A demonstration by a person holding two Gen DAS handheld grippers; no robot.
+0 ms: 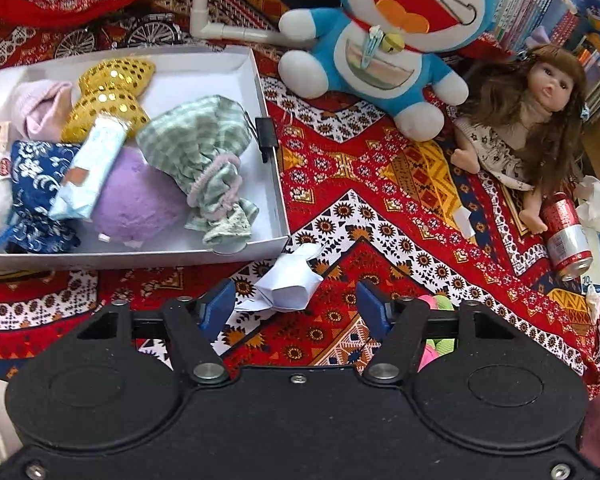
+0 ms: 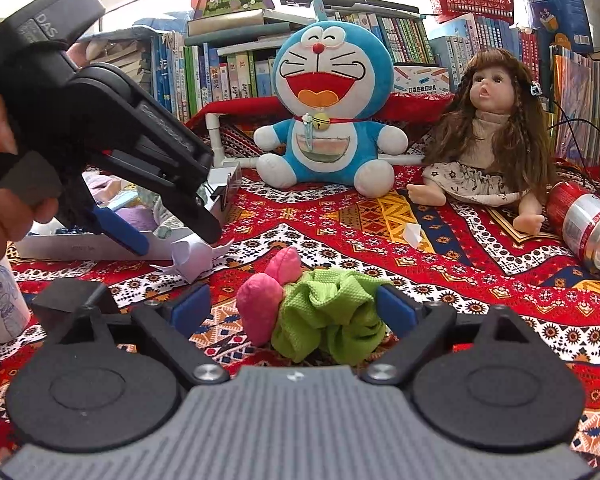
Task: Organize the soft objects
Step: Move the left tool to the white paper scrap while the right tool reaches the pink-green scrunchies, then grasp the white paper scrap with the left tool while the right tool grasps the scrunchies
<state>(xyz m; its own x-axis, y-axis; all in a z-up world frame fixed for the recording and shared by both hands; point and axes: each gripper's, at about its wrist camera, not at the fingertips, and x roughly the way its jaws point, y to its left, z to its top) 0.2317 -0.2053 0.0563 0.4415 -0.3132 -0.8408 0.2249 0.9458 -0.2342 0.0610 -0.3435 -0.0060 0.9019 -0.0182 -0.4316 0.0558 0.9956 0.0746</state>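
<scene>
My left gripper (image 1: 296, 308) stands part open, nothing between its blue pads; the folded white paper (image 1: 290, 280) lies just beyond the fingertips, untouched. My right gripper (image 2: 294, 312) stands wide, and the green scrunchie with pink padding (image 2: 320, 316) lies on the cloth between its pads; I cannot tell whether either pad touches it.

Landmark: the white box (image 1: 274, 184).

Left wrist view only: the box contents. Inside lie a green checked pouch (image 1: 200, 152), a purple plush (image 1: 140, 200), a gold sequinned bow (image 1: 112, 96), a pink cloth (image 1: 40, 108), a blue patterned bag (image 1: 32, 176) and a pale blue packet (image 1: 92, 172) resting across the others. A black clip (image 1: 266, 136) sits on the box's right wall.

Right wrist view only: my left hand (image 2: 4, 184) on the left gripper's body, which hides most of the box, and the whole scrunchie, of which the left view shows only a sliver beside its right finger.

Right of the box on the patterned cloth (image 1: 380, 184): a blue cat plush (image 1: 384, 52), seated; further right a long-haired doll (image 1: 528, 120); past the doll a red can (image 1: 568, 236) on its side. Books (image 2: 228, 72) line the wall behind.
</scene>
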